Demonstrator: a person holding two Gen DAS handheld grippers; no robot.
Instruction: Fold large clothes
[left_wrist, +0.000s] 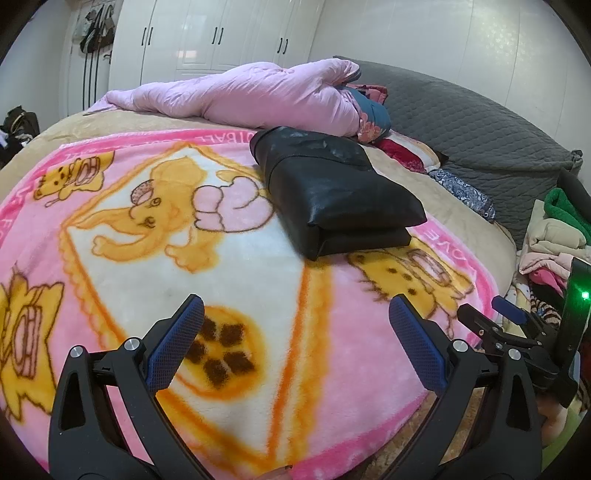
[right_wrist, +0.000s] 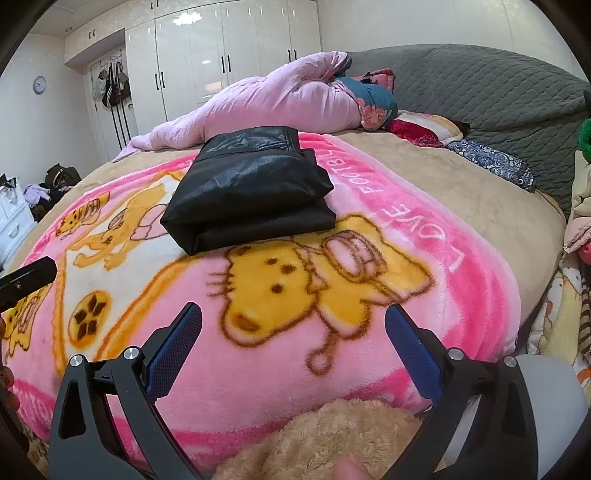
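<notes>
A folded black leather-look garment (left_wrist: 332, 195) lies in a neat stack on the pink cartoon blanket (left_wrist: 351, 332) spread over the bed (right_wrist: 480, 206), toward its far side. Both grippers hover above the blanket's near edge, well apart from the garment. The left gripper (left_wrist: 295, 325) has its jaws spread wide and empty; the right gripper (right_wrist: 293, 328) likewise stands wide open, holding nothing. A rumpled lilac quilt (left_wrist: 251, 92) lies beyond the garment.
</notes>
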